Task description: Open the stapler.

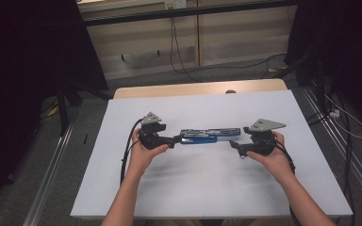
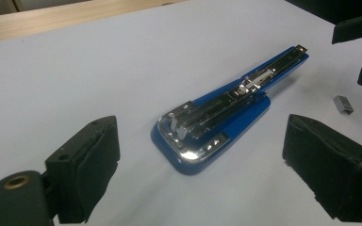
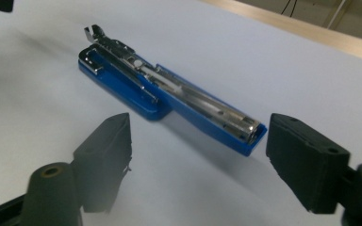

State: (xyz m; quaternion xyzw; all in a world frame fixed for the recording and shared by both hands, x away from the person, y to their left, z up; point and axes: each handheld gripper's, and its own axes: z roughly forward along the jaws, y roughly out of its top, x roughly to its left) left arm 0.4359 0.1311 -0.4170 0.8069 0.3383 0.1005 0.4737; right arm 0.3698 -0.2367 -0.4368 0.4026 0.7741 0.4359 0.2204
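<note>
Both pairs of jaws stand wide apart and grip nothing: the left gripper (image 1: 169,140) faces one end of the blue stapler (image 2: 217,120) and the right gripper (image 1: 238,149) the other, neither touching it. The stapler lies swung open flat on the white table (image 1: 193,188), ahead of each gripper's jaws, its chrome staple channel and metal base plate bared; a small grey strip of staples (image 2: 343,104) rests just beside its far end; nothing stands between jaws and stapler; no writing is legible.
</note>
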